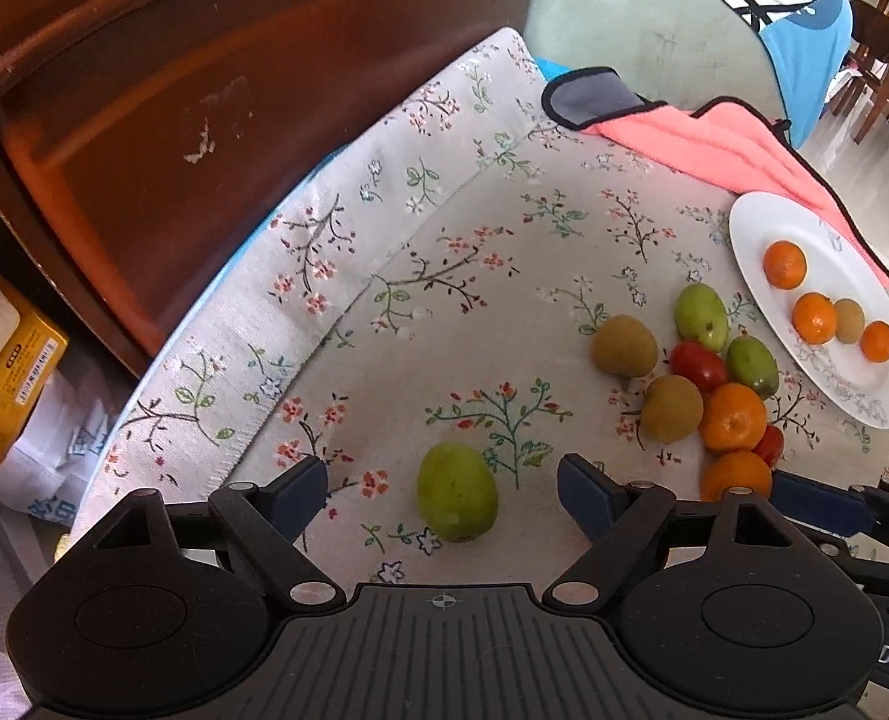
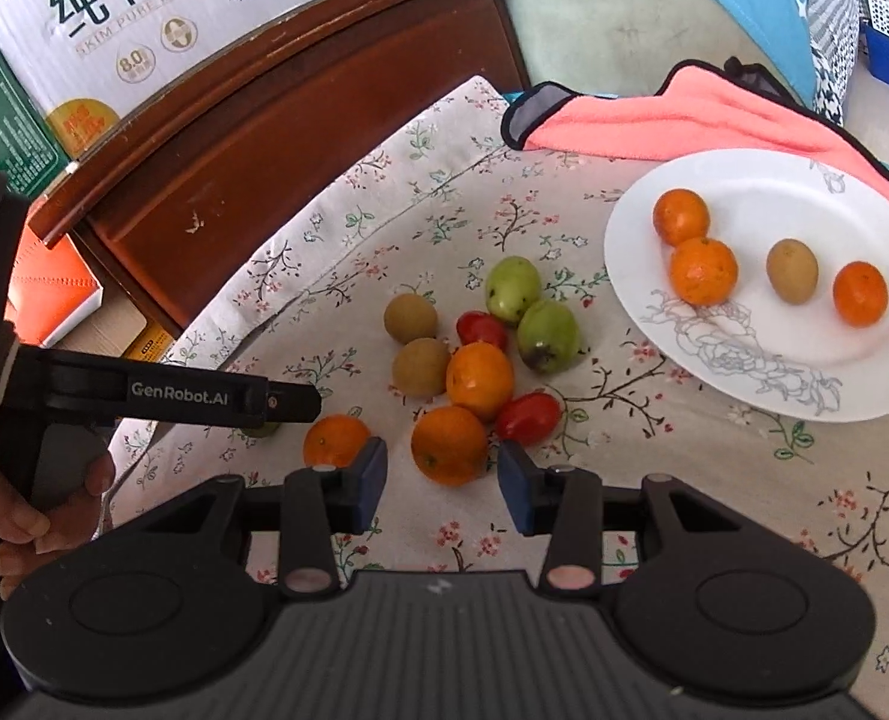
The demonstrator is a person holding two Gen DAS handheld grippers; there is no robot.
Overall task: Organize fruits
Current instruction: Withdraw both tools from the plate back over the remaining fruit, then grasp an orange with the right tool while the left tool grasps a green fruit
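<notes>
Green oval fruit [image 1: 457, 492], smooth, between wide-apart left gripper [image 1: 443, 487]; right gripper [image 2: 443, 478] spread.

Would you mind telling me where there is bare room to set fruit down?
The plate's far half, behind its oranges, is bare. So is the cloth between the lone green fruit and the cabinet. The pile beside the plate is crowded.
</notes>
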